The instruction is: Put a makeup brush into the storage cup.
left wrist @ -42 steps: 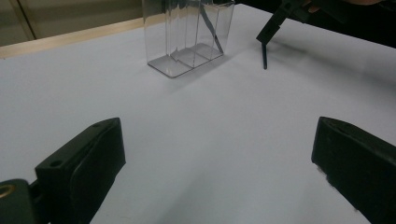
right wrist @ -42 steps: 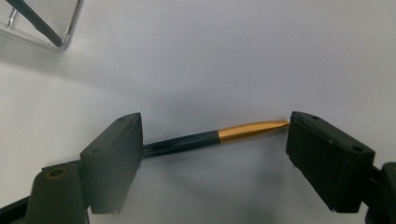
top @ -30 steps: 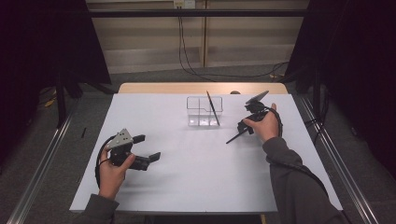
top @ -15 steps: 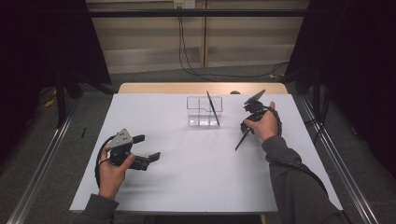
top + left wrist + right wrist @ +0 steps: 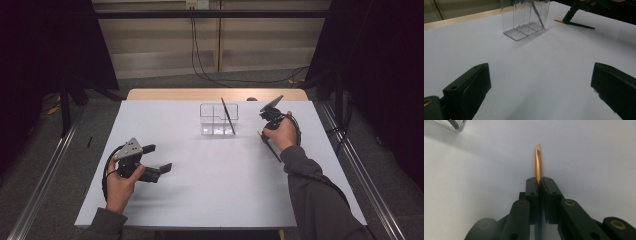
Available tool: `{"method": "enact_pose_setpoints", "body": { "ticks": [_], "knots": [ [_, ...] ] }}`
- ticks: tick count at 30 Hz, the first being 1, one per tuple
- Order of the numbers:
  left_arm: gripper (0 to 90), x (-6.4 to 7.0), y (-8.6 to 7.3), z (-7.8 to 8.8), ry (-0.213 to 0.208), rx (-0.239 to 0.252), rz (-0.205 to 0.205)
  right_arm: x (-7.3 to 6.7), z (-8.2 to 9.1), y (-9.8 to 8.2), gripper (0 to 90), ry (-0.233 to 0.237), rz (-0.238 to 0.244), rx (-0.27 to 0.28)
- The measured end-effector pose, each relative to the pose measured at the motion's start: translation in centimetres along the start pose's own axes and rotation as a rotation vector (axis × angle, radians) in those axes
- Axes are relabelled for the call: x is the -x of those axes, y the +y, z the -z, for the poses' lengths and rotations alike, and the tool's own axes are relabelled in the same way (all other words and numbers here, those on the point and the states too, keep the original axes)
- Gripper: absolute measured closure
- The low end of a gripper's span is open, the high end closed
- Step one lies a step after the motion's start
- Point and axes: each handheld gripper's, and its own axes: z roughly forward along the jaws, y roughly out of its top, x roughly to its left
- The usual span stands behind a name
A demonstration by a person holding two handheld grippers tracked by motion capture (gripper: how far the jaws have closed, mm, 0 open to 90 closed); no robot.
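A white table (image 5: 210, 190) fills the middle of the high view, with dark curtains at both sides and a pale wall behind. Nearest, at lower left, the left gripper (image 5: 159, 159) rests on the table, its jaws spread wide with nothing between them. Further up, right of centre, the right gripper (image 5: 264, 135) has just been closing and now pinches a thin brush (image 5: 538, 165). The gold collar sticks out just past the fingertips (image 5: 532, 185), the dark handle trailing back under the hand. Beyond, at upper centre, a clear box (image 5: 212, 120) already holds one dark stick (image 5: 228, 116) leaning inside. By the look of it, one is stowed and the gripped brush is not yet lifted off the table.
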Motion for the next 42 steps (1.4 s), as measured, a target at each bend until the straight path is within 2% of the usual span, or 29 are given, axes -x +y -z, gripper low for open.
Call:
{"method": "enact_pose_setpoints", "body": {
  "ticks": [17, 20, 23, 25, 32, 36, 37, 40, 42],
  "knots": [
    [2.5, 0.0, -0.03, -0.05, -0.005, -0.008, -0.008, -0.62, -0.11, 0.05, 82.6, -0.035, 0.054, -0.001],
    [2.5, 0.03, 0.01, -0.05, -0.003, -0.008, -0.007, -0.5, -0.1, 0.1, 82.5, -0.028, 0.035, -0.007],
    [2.5, -0.05, -0.03, -0.05, -0.006, -0.005, -0.005, -0.32, -0.13, 0.16, 83.3, -0.02, 0.038, -0.008],
    [2.5, -0.07, -0.05, -0.04, -0.001, -0.008, -0.007, -0.26, -0.12, 0.19, 84.0, -0.012, 0.019, -0.011],
    [2.5, 0.0, 0.01, -0.01, 0.0, -0.009, -0.008, -0.6, -0.07, 0.44, 84.4, -0.037, 0.017, -0.035],
    [2.5, 0.02, 0.0, 0.03, -0.003, -0.007, -0.008, -0.68, -0.02, 0.35, 84.6, -0.044, 0.029, -0.031],
    [2.6, 0.02, 0.0, 0.03, -0.004, -0.007, -0.01, -0.6, -0.11, 0.23, 84.6, -0.035, 0.026, -0.01],
    [2.5, 0.07, 0.03, 0.05, -0.004, -0.002, -0.002, -0.38, -0.02, -0.01, 84.6, -0.024, 0.011, 0.004],
    [2.5, 0.01, 0.07, 0.1, -0.007, -0.005, -0.011, -0.19, 0.1, -0.13, 84.6, -0.021, 0.011, 0.025]
  ]
}}
